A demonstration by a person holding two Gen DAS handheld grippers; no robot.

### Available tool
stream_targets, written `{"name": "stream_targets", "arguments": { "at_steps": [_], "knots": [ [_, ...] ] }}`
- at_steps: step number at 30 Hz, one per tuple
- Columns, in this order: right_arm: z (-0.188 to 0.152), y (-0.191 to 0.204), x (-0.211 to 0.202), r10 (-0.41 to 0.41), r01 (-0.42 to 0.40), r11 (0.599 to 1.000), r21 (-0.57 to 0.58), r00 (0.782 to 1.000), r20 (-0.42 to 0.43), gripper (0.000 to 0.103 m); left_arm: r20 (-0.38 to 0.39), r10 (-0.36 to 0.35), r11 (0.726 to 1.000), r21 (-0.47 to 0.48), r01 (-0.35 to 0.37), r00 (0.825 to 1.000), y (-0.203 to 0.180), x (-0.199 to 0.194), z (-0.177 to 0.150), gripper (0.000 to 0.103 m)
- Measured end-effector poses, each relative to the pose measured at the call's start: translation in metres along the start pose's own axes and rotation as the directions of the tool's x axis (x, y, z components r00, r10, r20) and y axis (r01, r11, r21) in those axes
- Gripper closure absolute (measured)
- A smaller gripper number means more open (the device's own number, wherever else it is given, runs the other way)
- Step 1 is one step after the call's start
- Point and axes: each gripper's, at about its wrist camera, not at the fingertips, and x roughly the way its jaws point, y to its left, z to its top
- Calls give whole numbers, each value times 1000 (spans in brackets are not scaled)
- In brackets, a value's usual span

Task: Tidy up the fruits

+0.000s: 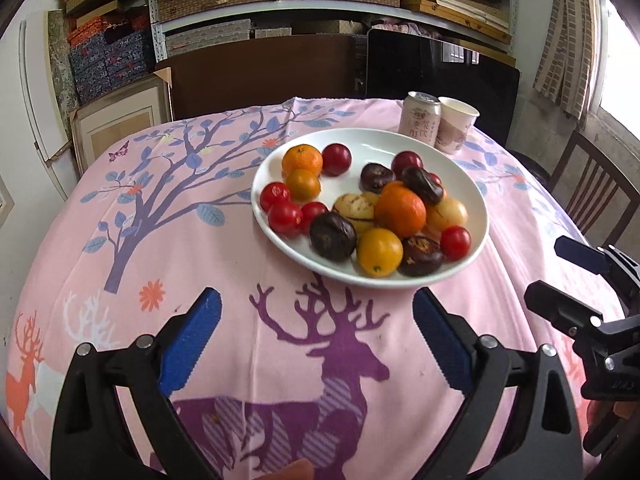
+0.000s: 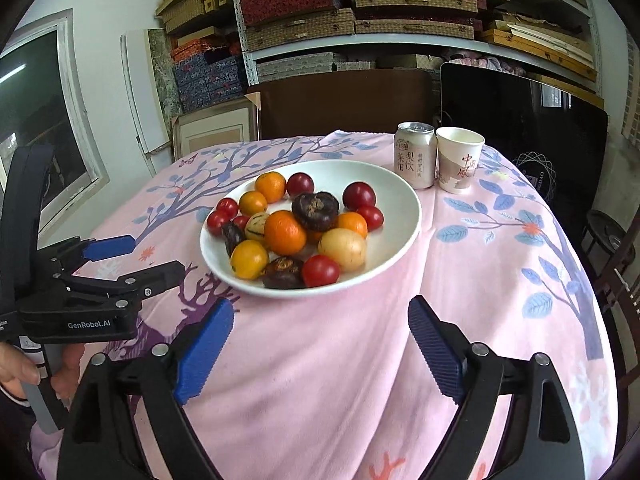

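A white plate (image 1: 376, 140) (image 2: 384, 184) sits on the pink tablecloth with a mixed pile of fruit: oranges (image 1: 400, 209) (image 2: 285, 232), small red fruits (image 1: 285, 218) (image 2: 320, 270), dark purple ones (image 1: 333, 236) (image 2: 315, 210) and yellow ones (image 1: 379, 252) (image 2: 343, 249). My left gripper (image 1: 316, 300) (image 2: 156, 256) hovers open over the cloth just in front of the plate, with nothing between its blue pads. My right gripper (image 2: 320, 304) (image 1: 546, 270) is open too, empty, in front of the plate and to the right of the left one.
A drink can (image 1: 420, 118) (image 2: 415, 156) and a paper cup (image 1: 456, 124) (image 2: 458, 160) stand side by side behind the plate. A dark screen (image 2: 520, 120) and stacked shelves rise beyond the table. A wooden chair (image 1: 592, 192) stands at the right edge.
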Motion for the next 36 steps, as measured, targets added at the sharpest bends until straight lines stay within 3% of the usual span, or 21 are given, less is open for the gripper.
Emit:
{"name": "stream_targets", "arguments": {
  "at_steps": [8,20,36],
  "knots": [
    [-30,17,-28,-14,14,1000,-2,1000,-21,4,-3,20,999,39,-20,1000,-11,-29,-41,8],
    [-59,33,-30,-19,19,1000,2,995,-96,4,-15,10,1000,9,-10,1000,-7,-50,-68,8],
    [-75,34,-24,-10,15,999,37,991,-132,4,-30,13,1000,-6,-13,999,0,-52,-90,5]
  ]
}}
